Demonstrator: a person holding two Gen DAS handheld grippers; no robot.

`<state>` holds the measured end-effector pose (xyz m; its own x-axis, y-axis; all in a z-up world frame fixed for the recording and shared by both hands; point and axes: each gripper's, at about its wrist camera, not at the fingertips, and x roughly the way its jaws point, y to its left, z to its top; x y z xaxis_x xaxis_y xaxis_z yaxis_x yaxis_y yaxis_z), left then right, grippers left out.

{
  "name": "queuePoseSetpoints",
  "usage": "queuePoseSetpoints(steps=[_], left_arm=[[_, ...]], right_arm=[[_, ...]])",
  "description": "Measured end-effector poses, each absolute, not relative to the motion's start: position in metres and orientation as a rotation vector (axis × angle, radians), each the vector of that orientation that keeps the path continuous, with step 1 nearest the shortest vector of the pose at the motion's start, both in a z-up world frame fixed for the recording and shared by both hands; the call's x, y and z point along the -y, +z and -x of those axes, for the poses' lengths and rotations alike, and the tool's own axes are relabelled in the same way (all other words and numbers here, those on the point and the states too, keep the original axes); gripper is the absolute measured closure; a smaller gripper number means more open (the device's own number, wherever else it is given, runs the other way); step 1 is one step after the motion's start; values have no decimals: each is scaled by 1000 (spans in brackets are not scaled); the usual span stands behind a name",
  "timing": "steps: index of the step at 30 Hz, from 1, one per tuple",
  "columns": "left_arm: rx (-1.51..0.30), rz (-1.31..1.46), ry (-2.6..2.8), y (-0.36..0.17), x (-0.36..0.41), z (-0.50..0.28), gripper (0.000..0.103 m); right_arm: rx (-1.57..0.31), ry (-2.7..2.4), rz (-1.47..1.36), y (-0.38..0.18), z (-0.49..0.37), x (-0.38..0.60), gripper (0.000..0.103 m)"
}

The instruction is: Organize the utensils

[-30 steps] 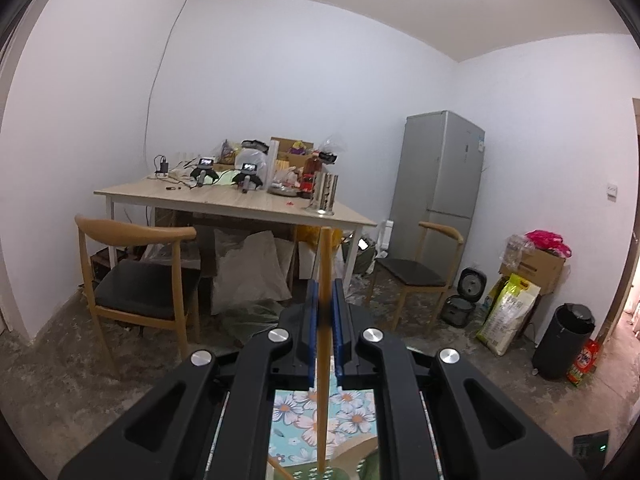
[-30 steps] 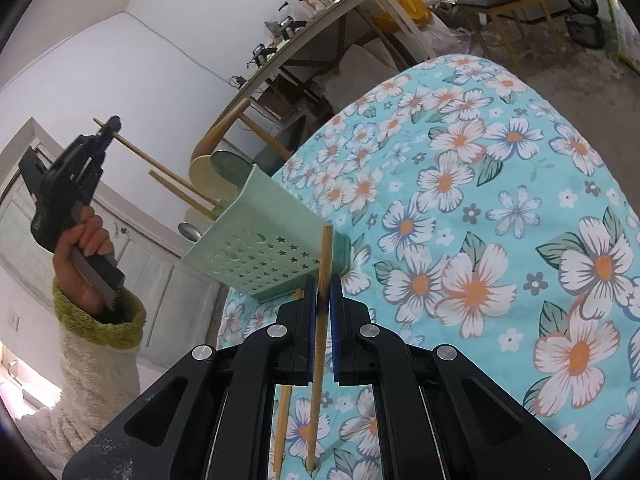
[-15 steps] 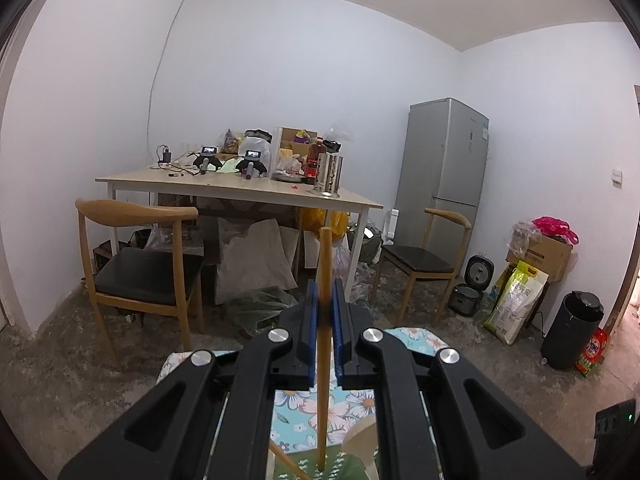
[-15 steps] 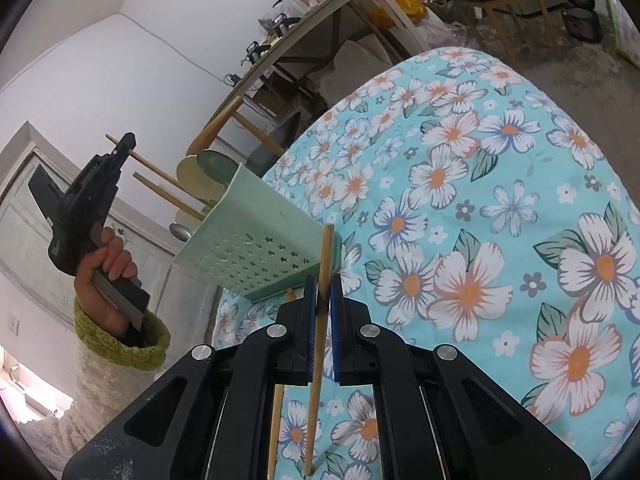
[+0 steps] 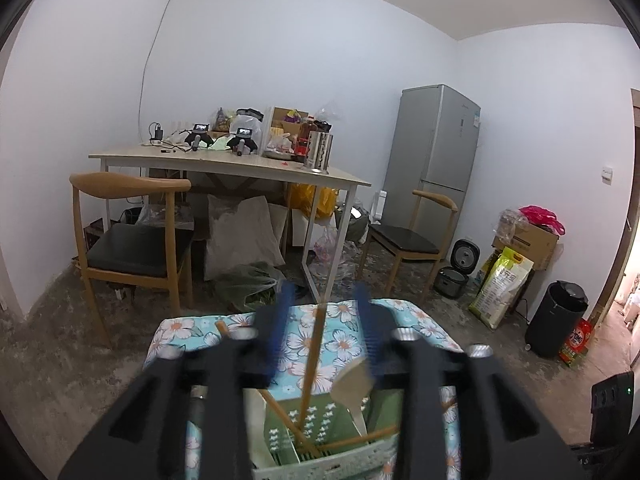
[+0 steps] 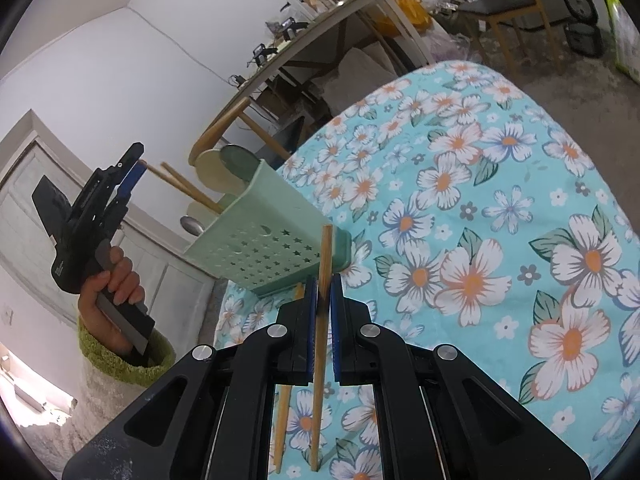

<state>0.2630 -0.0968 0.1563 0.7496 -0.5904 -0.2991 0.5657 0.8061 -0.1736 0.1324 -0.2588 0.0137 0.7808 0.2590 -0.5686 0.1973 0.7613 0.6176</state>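
The left gripper [image 5: 322, 308] is seen with its jaws opening, one thin wooden chopstick [image 5: 312, 360] standing loose between them over the pale green perforated plastic utensil holder [image 6: 264, 252] just below. Two chopsticks and two flat spatulas are counted in that holder. The right gripper [image 6: 321, 292] is clamped on another wooden chopstick [image 6: 323, 264] just before the holder, one more lying on the floral tablecloth [image 6: 480, 208] beneath it.

No legible text anywhere (rice sack [image 5: 503, 287] print too blurred)

Cluttered wooden table [image 5: 224, 162], two wooden chairs [image 5: 132, 236], grey fridge [image 5: 434, 148], black bin [image 5: 556, 320], floral tablecloth [image 6: 500, 208]
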Motion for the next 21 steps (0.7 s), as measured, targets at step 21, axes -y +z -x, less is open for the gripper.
queuePoseSetpoints(steps=[21], left_arm=[[-422, 146, -636, 133, 11, -173, 39]], right_arm=[[-466, 120, -475, 138, -150, 220, 103]])
